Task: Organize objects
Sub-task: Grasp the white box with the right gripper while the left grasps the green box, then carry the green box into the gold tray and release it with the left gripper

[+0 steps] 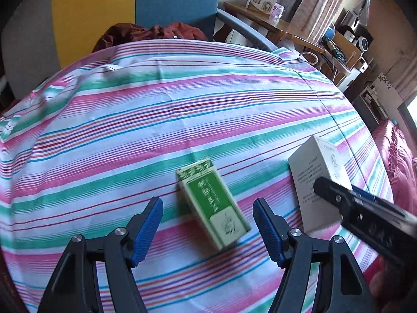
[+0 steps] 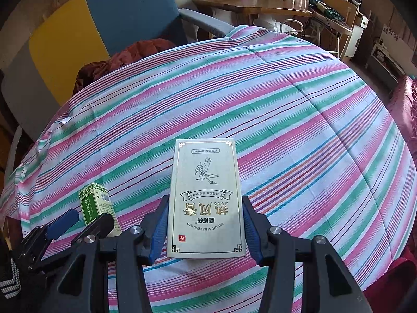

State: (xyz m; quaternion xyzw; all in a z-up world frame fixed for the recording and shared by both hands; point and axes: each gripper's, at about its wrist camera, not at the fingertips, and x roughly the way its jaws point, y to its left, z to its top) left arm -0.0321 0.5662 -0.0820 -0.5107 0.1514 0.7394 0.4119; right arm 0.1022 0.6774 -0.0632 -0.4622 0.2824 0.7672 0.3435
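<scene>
The right tongs (image 2: 204,230) are pinching a pale cream box (image 2: 206,198), their blue pads (image 2: 159,230) pressing against its two long sides near the end closest to the hand. The box is printed with gold characters and a drawing of a leafy sprig, and it is pointing away from the hand over the striped cloth (image 2: 286,120) covering the desk. I cannot tell whether its far end is touching the cloth or hanging just above it.

To its left, a smaller green box (image 1: 212,203) is lying on the cloth with its green label facing up, angled diagonally. The left tongs (image 1: 208,230) are hovering over it with both fingers spread, one on each side of the box, and neither pad is touching it. From this side the cream box is showing as a white carton (image 1: 316,180) with small print, with the dark arm of the right tongs crossing in front of it.

Beyond the desk, a blue and yellow chair (image 2: 104,20) is standing with a rust-red garment (image 2: 122,60) heaped on its seat, and a wooden side table (image 2: 250,5) is holding a carton near the curtain.
</scene>
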